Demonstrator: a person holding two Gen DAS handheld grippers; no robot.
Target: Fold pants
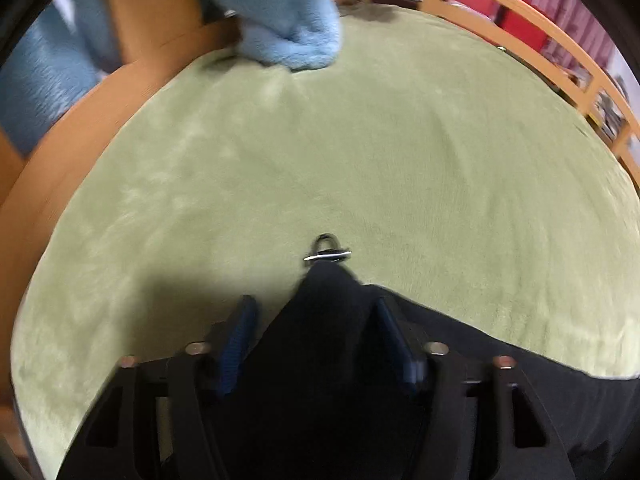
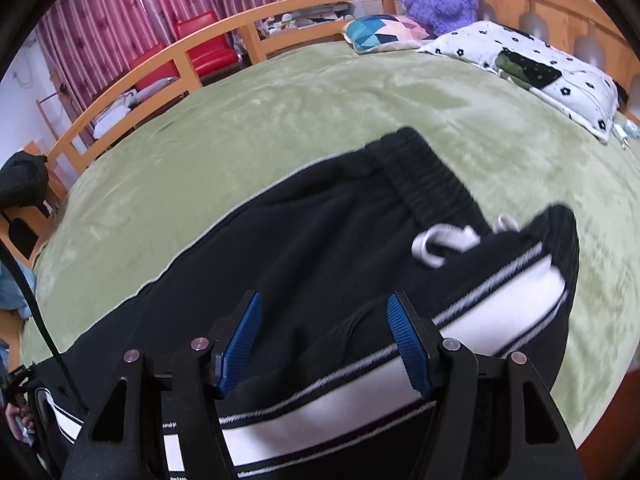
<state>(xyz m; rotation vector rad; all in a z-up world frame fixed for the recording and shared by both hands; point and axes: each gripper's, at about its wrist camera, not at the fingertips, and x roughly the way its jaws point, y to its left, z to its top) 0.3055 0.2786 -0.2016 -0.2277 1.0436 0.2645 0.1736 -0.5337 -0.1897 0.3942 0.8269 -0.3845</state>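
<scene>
Black track pants [image 2: 320, 248] with white side stripes lie on the green fleece bed [image 2: 280, 112], lower middle of frame. Left claw [image 1: 316, 320] has a black fold between its pads, grip unclear; right claw [image 2: 324, 316] hangs open over them.

Black pants [image 2: 304, 240] on green bedspread [image 2: 280, 120], right hand-held gripper [image 2: 324, 336] spread above them

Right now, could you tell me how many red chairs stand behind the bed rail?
2: one chair left, another chair right of it, both behind the rail. More may be hidden.
</scene>
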